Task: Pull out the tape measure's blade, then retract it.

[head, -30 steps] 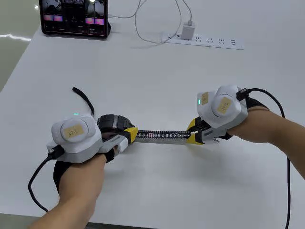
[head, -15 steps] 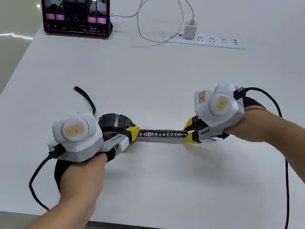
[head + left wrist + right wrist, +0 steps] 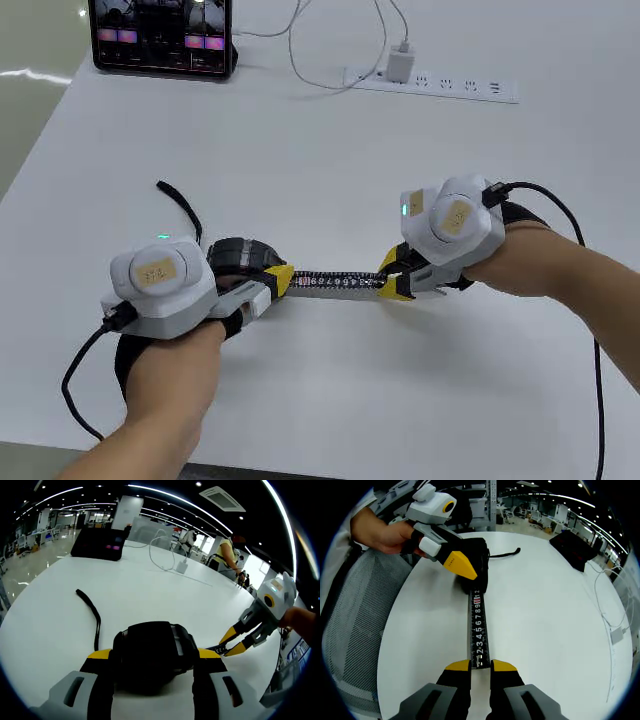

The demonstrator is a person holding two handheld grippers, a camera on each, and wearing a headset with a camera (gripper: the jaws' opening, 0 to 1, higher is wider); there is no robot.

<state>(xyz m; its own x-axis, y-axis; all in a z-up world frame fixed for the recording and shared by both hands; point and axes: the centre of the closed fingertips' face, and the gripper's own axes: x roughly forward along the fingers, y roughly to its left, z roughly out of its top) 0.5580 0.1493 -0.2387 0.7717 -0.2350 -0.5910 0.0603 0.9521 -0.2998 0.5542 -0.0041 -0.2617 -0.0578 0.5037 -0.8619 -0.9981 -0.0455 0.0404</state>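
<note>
Shortened since a second ago, the blade (image 3: 335, 281) now spans less of the table (image 3: 330, 160); the right gripper (image 3: 388, 285) has come closer to the tape measure case (image 3: 240, 262), while the left gripper (image 3: 270, 280) has barely shifted.

- **Blade.** It runs flat and straight, just above or on the table, from the case mouth to the right gripper. In the right gripper view the printed numerals read up to about twelve. It looks thin, springy and smooth, and is probably pulled inward by the return spring. The end hook is the safest hold, since a slipping tip would likely snap back.
- **Case.** It is black, rigid and compact, likely the heavier part, and best clamped across its flat sides.
- **Grippers.** The left gripper's yellow-tipped jaws are pressed against both sides of the case, holding it on the table. The right gripper's jaws are pinched together on the blade's tip.
- **Surroundings.** A black wrist strap (image 3: 178, 208) trails from the case across the table, behind the left gripper.
</note>
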